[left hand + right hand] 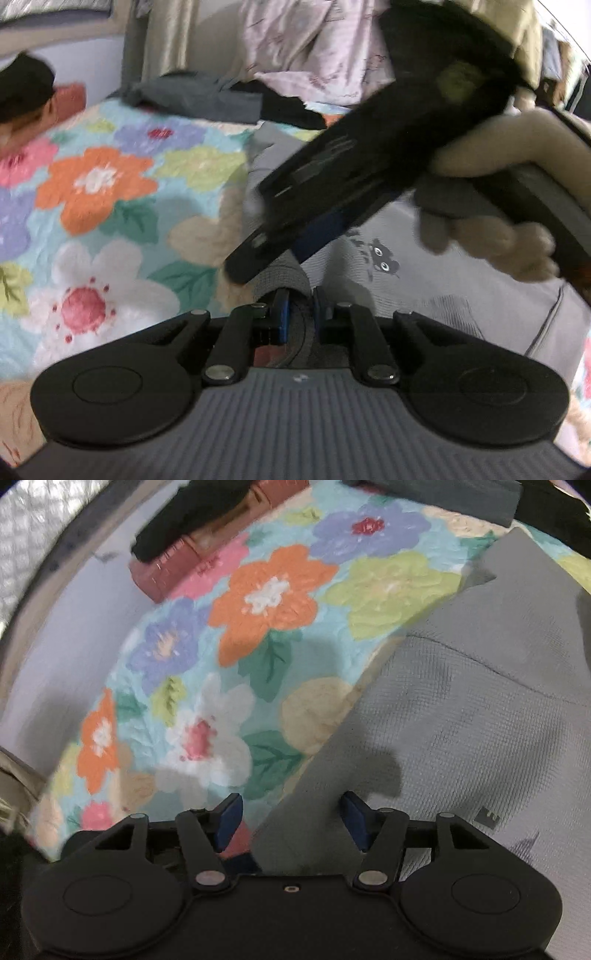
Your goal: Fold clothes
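A grey t-shirt (461, 280) with a small cat print lies spread on the floral bedspread (96, 192). My left gripper (300, 314) is shut on a ribbed fold of the shirt's edge, which bunches up between the blue pads. A hand (491, 229) holds the right gripper (255, 236), blurred, slanting down from the upper right to just above that fold. In the right wrist view the right gripper (291, 819) is open. It hovers over the left border of the grey t-shirt (461, 701), with nothing between its pads (229, 821).
Dark grey and black clothes (192, 96) lie heaped at the back of the bed, with pale pink bedding (314, 48) behind them. A reddish-brown box (166, 568) with a black item on it sits by the wall. The floral bedspread (266, 602) is bare left of the shirt.
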{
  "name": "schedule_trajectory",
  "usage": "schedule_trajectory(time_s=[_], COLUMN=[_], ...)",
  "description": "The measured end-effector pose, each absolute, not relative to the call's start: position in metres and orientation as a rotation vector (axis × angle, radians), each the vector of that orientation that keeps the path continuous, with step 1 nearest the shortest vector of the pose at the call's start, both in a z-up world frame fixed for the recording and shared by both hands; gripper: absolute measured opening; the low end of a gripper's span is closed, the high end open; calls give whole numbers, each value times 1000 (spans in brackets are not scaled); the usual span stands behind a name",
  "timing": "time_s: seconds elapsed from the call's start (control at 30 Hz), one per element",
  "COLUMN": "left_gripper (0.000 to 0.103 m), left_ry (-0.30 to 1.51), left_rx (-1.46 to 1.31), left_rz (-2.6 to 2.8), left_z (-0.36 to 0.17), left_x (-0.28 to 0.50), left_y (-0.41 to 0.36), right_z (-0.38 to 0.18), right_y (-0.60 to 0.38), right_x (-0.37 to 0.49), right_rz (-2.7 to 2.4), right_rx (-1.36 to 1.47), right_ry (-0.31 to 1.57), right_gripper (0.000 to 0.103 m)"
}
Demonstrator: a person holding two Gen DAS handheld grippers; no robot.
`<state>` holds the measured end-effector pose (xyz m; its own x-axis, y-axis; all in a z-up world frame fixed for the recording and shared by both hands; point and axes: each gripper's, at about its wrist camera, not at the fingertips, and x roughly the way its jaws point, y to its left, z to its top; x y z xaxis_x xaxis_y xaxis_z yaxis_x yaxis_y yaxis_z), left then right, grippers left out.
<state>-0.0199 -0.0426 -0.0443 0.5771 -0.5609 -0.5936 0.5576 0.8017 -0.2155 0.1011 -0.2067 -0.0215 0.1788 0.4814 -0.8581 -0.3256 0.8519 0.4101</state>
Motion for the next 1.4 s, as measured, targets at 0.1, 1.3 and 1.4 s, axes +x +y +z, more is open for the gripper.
schedule_trajectory(time_s=[0.1, 1.3, 1.4], left_gripper=[12, 4, 21], left_ry=[665, 809, 816], left_rx=[131, -9, -77], left_rz=[-591, -415, -355], left_z=[-43, -57, -54], left_x=[-27, 15, 18], left_y=[-50, -1, 15], right_z=[-24, 0, 9], right_y=[-198, -330, -348], right_x=[97, 69, 65], right_rz=[613, 395, 365], right_rx=[18, 34, 5], right_ry=[1185, 981, 969], right_gripper=[40, 52, 52])
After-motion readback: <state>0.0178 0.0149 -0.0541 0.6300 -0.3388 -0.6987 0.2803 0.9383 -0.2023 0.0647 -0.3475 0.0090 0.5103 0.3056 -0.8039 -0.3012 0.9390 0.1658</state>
